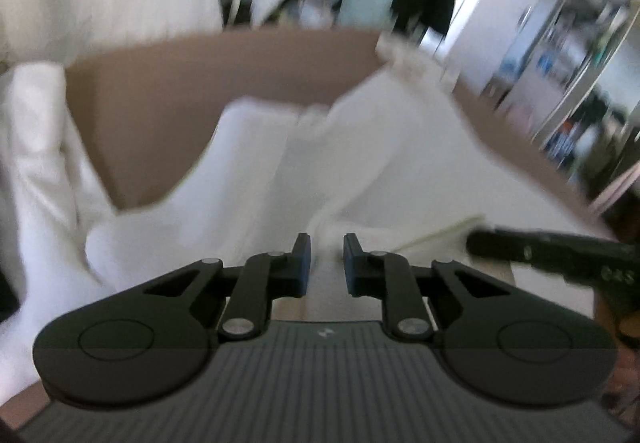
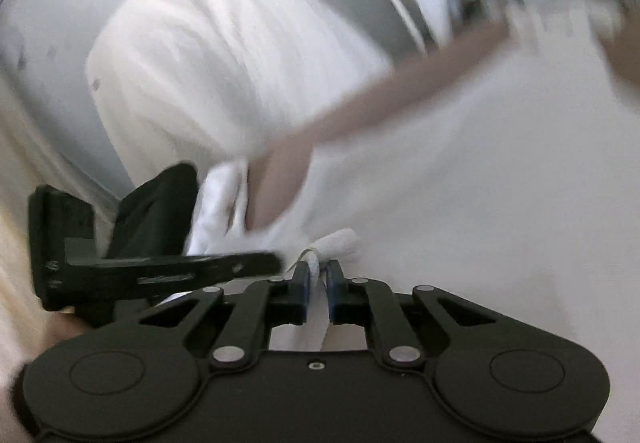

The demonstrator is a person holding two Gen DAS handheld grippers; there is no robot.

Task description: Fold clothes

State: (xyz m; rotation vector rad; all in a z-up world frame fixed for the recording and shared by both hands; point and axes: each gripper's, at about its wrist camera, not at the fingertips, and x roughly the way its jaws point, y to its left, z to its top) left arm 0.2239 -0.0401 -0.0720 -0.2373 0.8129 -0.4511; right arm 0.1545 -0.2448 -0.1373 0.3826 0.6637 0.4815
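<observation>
Both grippers are working for me: right gripper (image 2: 318, 275) is pinching the white garment (image 2: 460, 183); left gripper (image 1: 327, 255), jaws narrowly apart around its edge, hovering over the brown table (image 1: 224, 83).

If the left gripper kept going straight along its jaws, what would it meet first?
Most likely the white garment bunched directly ahead of the left gripper; the brown table lies beyond. Blur leaves depth uncertain.

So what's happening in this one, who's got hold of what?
A person with two handheld grippers is working a white garment spread over a brown table. The right gripper is pinched on a fold of the fabric. The left gripper has cloth between its fingers, but a gap shows. Both views are motion-blurred.
</observation>
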